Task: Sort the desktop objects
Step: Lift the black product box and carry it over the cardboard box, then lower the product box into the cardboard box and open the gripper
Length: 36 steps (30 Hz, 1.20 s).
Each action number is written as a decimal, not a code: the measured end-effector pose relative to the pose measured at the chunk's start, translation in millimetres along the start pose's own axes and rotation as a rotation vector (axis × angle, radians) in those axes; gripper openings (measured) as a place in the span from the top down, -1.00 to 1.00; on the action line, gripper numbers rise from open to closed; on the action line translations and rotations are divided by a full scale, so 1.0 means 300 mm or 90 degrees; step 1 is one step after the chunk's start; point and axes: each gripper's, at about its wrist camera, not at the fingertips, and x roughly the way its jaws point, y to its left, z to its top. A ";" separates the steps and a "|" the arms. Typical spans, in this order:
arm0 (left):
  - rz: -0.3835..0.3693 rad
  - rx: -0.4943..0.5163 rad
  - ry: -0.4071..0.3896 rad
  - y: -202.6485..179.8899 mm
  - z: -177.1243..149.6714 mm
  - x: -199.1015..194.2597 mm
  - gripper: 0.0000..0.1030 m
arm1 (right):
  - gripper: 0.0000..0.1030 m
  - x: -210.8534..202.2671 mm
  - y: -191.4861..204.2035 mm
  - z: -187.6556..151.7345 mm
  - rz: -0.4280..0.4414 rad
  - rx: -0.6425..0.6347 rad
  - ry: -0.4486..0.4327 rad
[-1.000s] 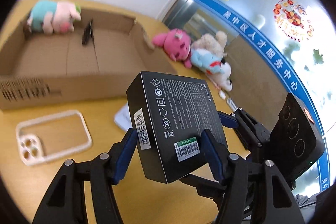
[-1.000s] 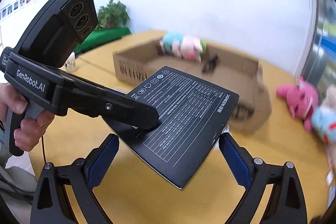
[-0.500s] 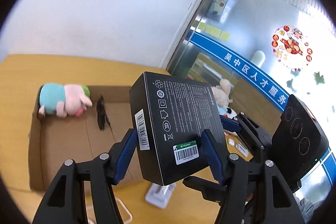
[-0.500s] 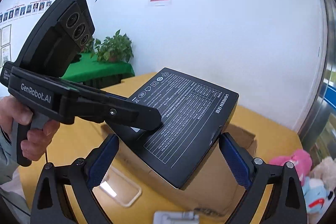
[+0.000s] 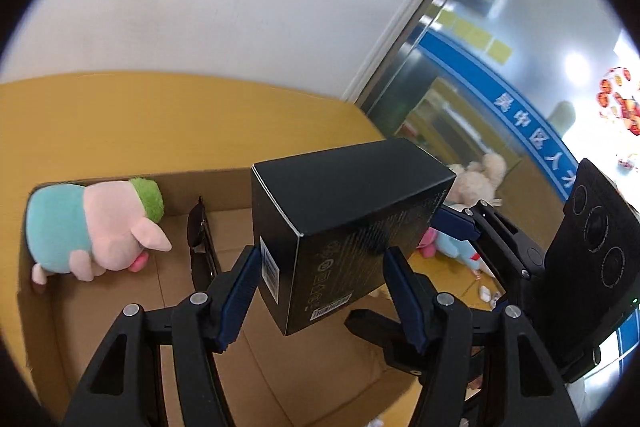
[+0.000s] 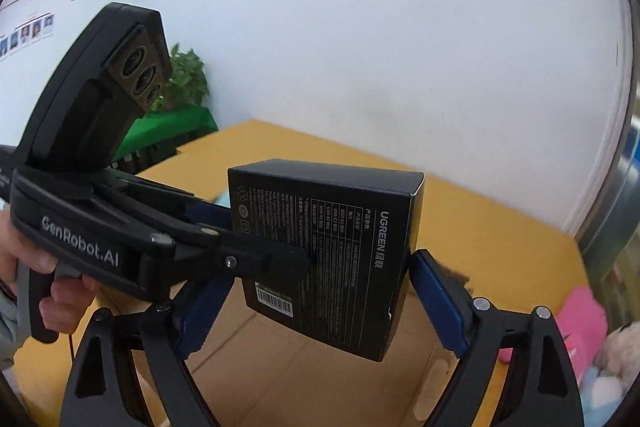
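A black UGREEN box (image 5: 344,231) is clamped between the blue pads of my left gripper (image 5: 320,287) and hangs in the air above the open cardboard box (image 5: 92,327). It also shows in the right wrist view (image 6: 332,255). My right gripper (image 6: 316,303) stands open around the black box, its pads apart from the sides, as far as I can tell. Inside the cardboard box (image 6: 320,387) lie a pig plush (image 5: 96,227) in teal and pink and black sunglasses (image 5: 200,243).
Pink, blue and beige plush toys (image 5: 464,215) lie on the yellow table (image 5: 160,123) to the right of the cardboard box, with small items by them. A white wall stands behind the table. A glass door is at the right.
Both grippers and the black box have moved from above the table to above the cardboard box. The black box has tipped forward, so its top edge now faces the left camera.
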 end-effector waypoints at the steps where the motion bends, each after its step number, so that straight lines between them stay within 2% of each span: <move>1: 0.004 -0.008 0.011 0.013 0.011 0.045 -0.22 | -0.73 0.048 -0.033 -0.015 -0.001 0.015 0.012; 8: 0.025 -0.064 0.095 0.128 0.072 0.327 -0.21 | -0.73 0.322 -0.242 -0.097 0.032 0.124 0.093; 14: 0.035 -0.131 0.173 0.233 0.041 0.535 -0.20 | -0.72 0.589 -0.358 -0.186 0.056 0.219 0.235; 17: 0.030 -0.148 0.191 0.261 0.030 0.584 -0.16 | -0.69 0.674 -0.386 -0.227 0.044 0.246 0.284; 19: 0.025 -0.161 0.194 0.278 0.028 0.605 -0.16 | -0.69 0.704 -0.383 -0.241 0.019 0.235 0.295; 23: 0.030 -0.166 0.189 0.303 0.032 0.602 -0.11 | -0.68 0.746 -0.399 -0.249 0.022 0.244 0.297; 26: 0.021 -0.160 0.167 0.301 0.052 0.577 -0.12 | -0.66 0.712 -0.356 -0.272 0.019 0.246 0.279; 29: 0.040 -0.115 0.122 0.259 0.086 0.500 -0.12 | -0.72 0.669 -0.348 -0.258 -0.001 0.252 0.257; 32: 0.078 -0.029 0.051 0.165 0.092 0.338 -0.17 | -0.77 0.575 -0.334 -0.245 -0.028 0.263 0.225; 34: 0.103 0.027 -0.004 0.103 0.076 0.205 -0.18 | -0.87 0.465 -0.293 -0.236 -0.045 0.247 0.185; 36: 0.142 0.086 -0.067 0.026 0.047 0.060 -0.32 | -1.00 0.350 -0.250 -0.237 -0.055 0.237 0.147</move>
